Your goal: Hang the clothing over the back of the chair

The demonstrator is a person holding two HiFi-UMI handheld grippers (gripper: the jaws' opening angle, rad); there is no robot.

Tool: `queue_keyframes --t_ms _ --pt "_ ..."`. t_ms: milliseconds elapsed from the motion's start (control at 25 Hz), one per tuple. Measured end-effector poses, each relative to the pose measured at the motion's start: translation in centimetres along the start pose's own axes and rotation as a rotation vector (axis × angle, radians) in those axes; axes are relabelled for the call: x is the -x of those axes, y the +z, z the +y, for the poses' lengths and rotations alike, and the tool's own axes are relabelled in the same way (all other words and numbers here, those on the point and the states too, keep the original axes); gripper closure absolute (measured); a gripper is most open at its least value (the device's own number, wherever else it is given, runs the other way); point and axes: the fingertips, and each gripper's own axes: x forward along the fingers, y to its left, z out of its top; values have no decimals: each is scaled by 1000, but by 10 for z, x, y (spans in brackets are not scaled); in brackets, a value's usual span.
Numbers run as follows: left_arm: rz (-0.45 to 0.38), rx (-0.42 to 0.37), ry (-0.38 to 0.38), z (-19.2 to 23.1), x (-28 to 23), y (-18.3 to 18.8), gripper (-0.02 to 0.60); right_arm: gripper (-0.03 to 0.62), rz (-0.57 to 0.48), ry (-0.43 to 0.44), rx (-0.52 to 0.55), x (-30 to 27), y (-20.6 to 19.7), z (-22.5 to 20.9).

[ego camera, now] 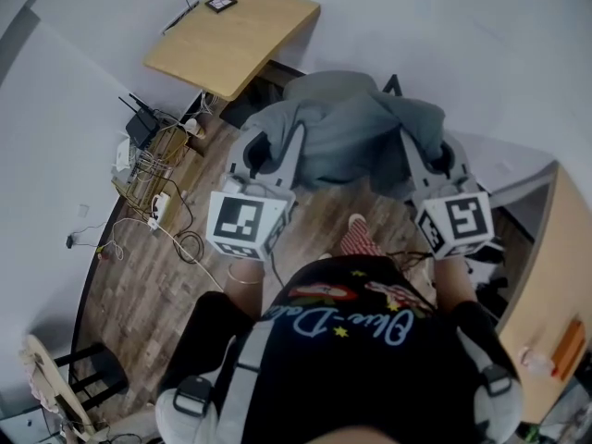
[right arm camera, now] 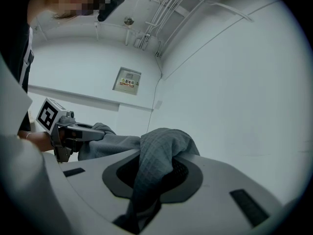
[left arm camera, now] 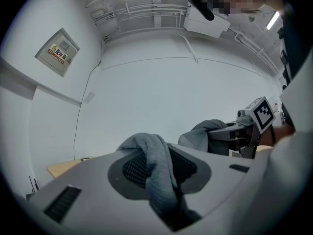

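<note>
I have the clothing [ego camera: 356, 141] pinched in both tools. My left gripper [ego camera: 275, 146] has its jaws closed to a narrow gap on a bunched fold of the grey cloth, which fills the space between the pads and spills over the top. My right gripper [ego camera: 430, 155] is clamped the same way on another bunch of the same garment. Each gripper view shows the fabric running sideways from its own jaws to the other tool.

So the garment's long axis runs left to right, stretched between the two grippers, with the slack hanging below and bulging toward the far side. Both grippers point level and away from me, side by side, neither clearly ahead of the other.

What the coming move turns on is the chair back [ego camera: 324, 86]. I take the pale rounded grey shape just beyond the cloth to be it, though I cannot tell exactly where fabric ends and chair begins. It lies on the far side of the garment, between my two grippers and a little nearer the left one. The wooden table [ego camera: 231, 40] stands farther off to the far left. I judge the cloth has to travel away from me and pass over that top edge, keeping its span across the chair, before I let go.
</note>
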Motion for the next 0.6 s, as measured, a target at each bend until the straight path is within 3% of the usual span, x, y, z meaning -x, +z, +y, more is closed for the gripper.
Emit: queue_keyframes --t_ms 600 --pt "-60 -59 100 68 -103 35 485 523 -53 64 44 -119 23 -71"
